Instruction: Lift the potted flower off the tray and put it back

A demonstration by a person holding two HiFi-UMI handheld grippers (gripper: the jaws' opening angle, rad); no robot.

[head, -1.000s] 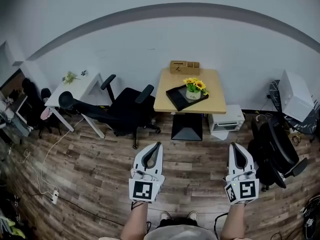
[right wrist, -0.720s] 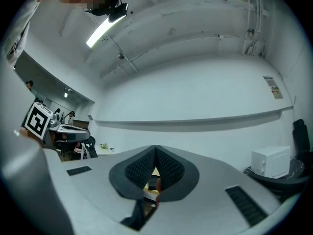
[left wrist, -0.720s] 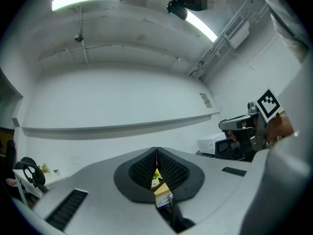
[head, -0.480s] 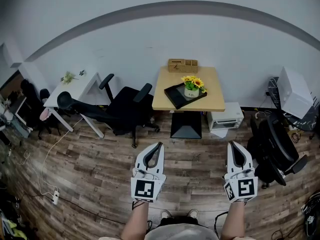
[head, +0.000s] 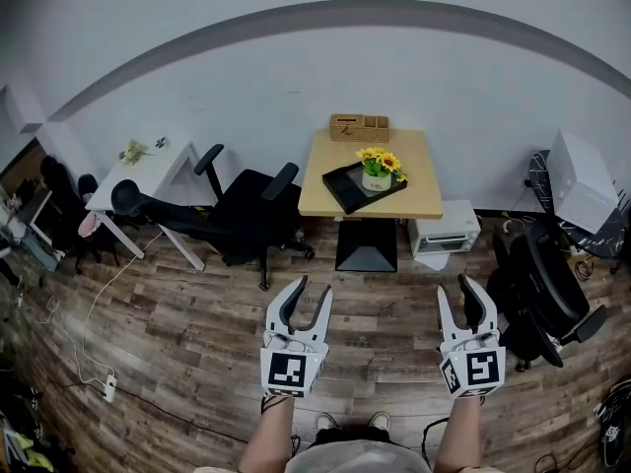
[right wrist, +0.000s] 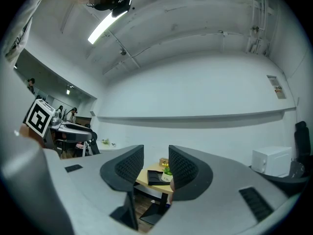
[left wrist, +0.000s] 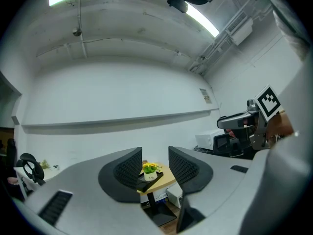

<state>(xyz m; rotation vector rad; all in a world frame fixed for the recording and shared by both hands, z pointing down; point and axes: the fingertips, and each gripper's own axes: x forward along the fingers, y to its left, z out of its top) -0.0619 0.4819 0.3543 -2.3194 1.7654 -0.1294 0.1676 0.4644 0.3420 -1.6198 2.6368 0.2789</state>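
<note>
The potted flower (head: 379, 170), yellow blooms in a white pot, stands on a black tray (head: 340, 187) on a small wooden table (head: 424, 197) by the far wall. Both grippers hang over the wood floor, well short of the table. My left gripper (head: 312, 289) and right gripper (head: 455, 290) point toward it, their jaws opening with nothing between them. In the left gripper view the flower (left wrist: 149, 169) and tray (left wrist: 147, 182) show far off through the gap of the left gripper (left wrist: 155, 164). The right gripper view shows the flower (right wrist: 167, 172) partly behind one finger of the right gripper (right wrist: 156, 164).
A wooden organiser (head: 360, 126) sits at the table's back edge. A black office chair (head: 251, 210) and a white desk (head: 148, 166) stand to the left. A white oven (head: 446, 235) is on the floor at the right, beside another black chair (head: 542, 294).
Both grippers' jaws, shut in the earlier frames, now stand apart. The hands have stayed in about the same place.
</note>
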